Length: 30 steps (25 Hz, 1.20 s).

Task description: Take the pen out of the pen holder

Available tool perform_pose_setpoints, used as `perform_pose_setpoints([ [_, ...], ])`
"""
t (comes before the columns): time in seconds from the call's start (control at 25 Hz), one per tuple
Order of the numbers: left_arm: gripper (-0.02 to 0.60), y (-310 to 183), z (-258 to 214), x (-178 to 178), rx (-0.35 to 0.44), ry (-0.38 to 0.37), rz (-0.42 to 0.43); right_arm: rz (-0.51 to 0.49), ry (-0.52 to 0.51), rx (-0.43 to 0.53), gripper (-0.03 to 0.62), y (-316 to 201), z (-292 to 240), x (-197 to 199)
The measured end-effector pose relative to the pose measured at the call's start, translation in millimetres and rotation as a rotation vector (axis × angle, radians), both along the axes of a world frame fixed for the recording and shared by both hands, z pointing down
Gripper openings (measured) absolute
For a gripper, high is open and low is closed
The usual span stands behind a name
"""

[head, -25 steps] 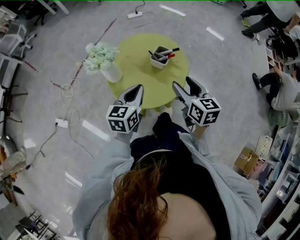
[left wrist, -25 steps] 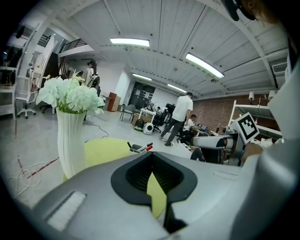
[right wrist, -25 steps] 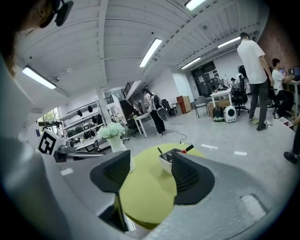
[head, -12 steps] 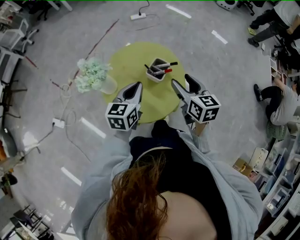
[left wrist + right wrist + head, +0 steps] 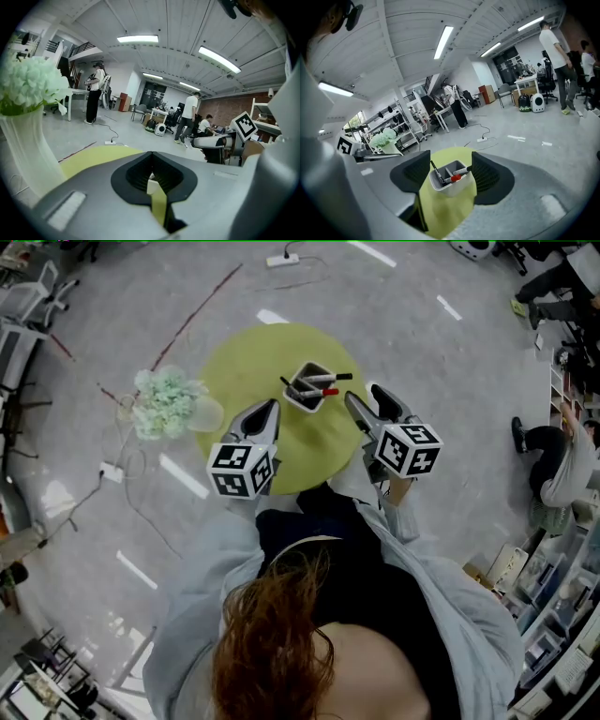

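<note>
- Pens, among them a red-capped pen (image 5: 324, 392), lean inside the white pen holder (image 5: 302, 405) on the round green table (image 5: 242, 357).
- The right gripper (image 5: 366, 397) is opened wide and empty, just beside the holder.
- The left gripper (image 5: 266, 410) is almost closed and empty.

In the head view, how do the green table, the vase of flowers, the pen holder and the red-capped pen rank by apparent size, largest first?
1. green table
2. vase of flowers
3. pen holder
4. red-capped pen
All four lie at a similar distance from the camera, so nearness does not upset this order.
</note>
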<state>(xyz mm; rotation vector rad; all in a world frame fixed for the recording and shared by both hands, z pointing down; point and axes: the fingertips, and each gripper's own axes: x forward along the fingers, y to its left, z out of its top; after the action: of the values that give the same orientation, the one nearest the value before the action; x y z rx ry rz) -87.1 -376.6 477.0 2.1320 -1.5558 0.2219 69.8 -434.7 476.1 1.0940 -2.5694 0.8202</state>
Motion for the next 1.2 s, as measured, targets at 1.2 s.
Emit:
perform_pose_setpoints([
  [1.2,0.018,4.9,65.6,-9.8,-0.129,-0.043,-0.144,-0.071,-0.058,-0.298,0.179,-62.8,124.3,-33.9],
])
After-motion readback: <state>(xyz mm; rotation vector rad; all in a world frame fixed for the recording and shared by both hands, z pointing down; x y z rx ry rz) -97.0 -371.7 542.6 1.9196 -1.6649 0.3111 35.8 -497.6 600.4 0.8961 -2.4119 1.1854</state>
